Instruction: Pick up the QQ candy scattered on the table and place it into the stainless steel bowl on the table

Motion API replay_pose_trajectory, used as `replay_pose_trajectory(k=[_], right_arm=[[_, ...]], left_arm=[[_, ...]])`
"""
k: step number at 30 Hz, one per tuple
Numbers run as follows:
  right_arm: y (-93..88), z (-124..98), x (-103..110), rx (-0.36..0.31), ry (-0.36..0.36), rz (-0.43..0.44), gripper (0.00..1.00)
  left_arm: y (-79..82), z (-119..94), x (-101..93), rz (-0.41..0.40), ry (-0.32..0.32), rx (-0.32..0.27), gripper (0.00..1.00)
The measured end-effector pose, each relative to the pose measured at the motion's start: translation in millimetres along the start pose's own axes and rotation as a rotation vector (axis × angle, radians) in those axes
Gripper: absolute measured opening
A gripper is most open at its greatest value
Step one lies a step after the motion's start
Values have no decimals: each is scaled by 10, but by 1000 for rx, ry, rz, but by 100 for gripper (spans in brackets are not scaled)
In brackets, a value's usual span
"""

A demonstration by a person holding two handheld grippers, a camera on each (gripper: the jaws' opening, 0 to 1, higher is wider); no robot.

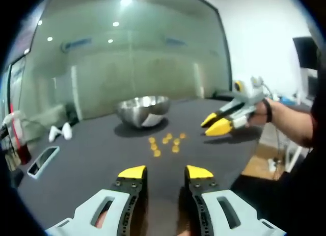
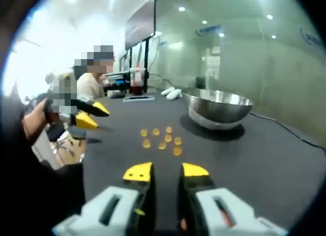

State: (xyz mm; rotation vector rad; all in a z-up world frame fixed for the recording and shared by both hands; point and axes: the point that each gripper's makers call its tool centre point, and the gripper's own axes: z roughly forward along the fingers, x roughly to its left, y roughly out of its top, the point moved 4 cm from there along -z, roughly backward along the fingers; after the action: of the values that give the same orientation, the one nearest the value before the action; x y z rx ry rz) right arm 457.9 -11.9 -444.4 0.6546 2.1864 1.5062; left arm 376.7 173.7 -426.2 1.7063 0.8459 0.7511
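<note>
Lying loose just before the stainless steel bowl (image 1: 143, 111), the QQ candy (image 1: 165, 143) seems wholly ungathered. Left gripper (image 1: 165, 172) and right gripper (image 2: 166, 170) hover short of it, parted and empty.

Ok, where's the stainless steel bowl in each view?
Left gripper view: stainless steel bowl sits upper centre, beyond the yellow candies.
Right gripper view: bowl sits right of centre, beyond and right of the candies.
Shared landmark: the candy cluster on the dark table.

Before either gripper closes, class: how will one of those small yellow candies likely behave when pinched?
The candies look tiny and rounded, so one is probably light and may skid or roll on the smooth dark table. The broad yellow fingers could nudge neighbours in the tight cluster.
</note>
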Motion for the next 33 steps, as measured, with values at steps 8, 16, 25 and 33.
replay_pose_trajectory(k=[8,16,25,33], right_arm=[[-2,341,-96,17,-11,51,20],[-34,537,-178,54,-27,65,16],[-30,579,-151,24,5,72,10],[178,382,-204,-36,-16,86,9]], left_arm=[[-11,-25,-2,0,8,5,31],[-9,-75,9,-1,18,3,31],[-42,-92,6,-4,17,12,31],[-31,-50,-31,5,0,16,31]])
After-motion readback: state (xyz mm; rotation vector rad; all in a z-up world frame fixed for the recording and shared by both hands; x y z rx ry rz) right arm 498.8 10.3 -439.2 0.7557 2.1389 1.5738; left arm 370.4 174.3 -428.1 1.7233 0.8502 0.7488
